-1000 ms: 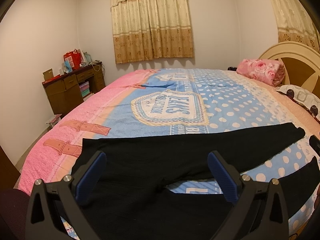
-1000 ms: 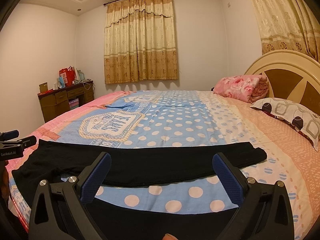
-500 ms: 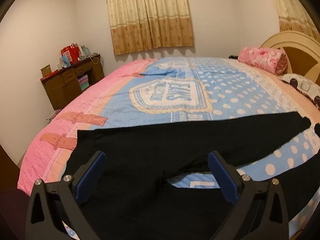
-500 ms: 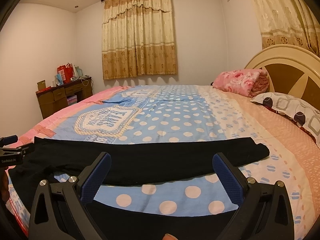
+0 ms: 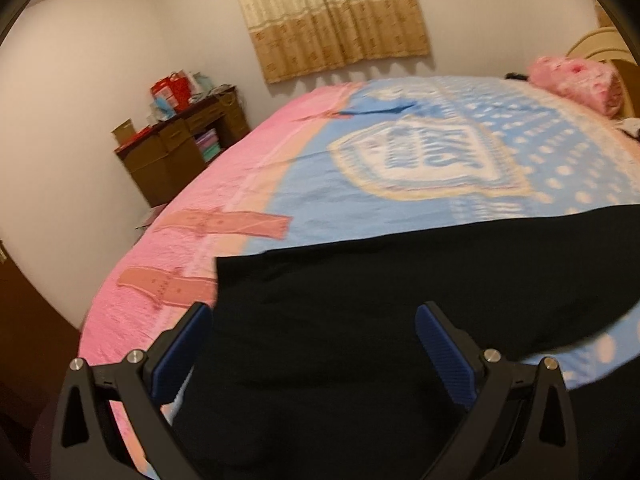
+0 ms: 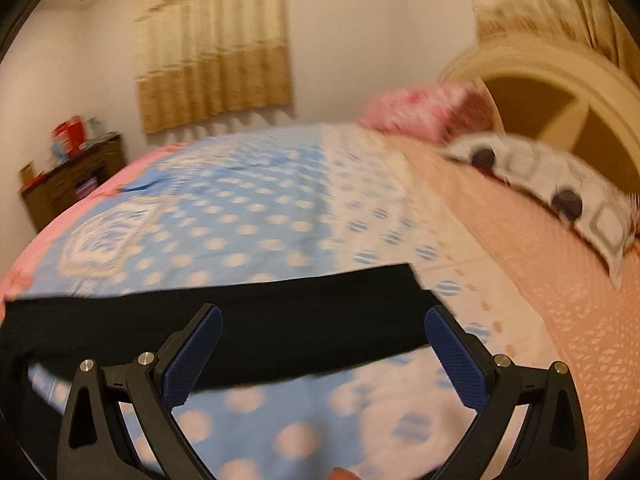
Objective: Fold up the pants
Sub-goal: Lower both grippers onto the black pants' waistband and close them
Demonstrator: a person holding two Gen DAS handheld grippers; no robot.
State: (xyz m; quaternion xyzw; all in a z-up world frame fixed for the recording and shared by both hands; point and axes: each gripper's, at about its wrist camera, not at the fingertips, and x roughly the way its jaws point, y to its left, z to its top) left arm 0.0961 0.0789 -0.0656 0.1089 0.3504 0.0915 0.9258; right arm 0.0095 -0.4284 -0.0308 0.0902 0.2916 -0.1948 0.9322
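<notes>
Black pants (image 5: 360, 320) lie spread flat on the bed, waist end at the left, legs running off to the right. In the left wrist view my left gripper (image 5: 314, 344) hangs open just above the waist part, near its left edge, holding nothing. In the right wrist view one black leg (image 6: 260, 320) stretches across, its cuff ending at the right. My right gripper (image 6: 322, 350) stands open over that leg close to the cuff, its blue pads (image 6: 452, 356) empty. The nearer leg is mostly hidden below both frames.
The bed cover (image 5: 440, 152) is pink and blue with white dots. A brown desk (image 5: 176, 148) with clutter stands by the left wall. A pink rolled blanket (image 6: 424, 110), a patterned pillow (image 6: 560, 196) and the headboard (image 6: 560, 92) are at the right.
Both grippers have dropped lower and closer to the pants. The left view swung left toward the waist; the right view swung right toward the cuff. Both stay open.
</notes>
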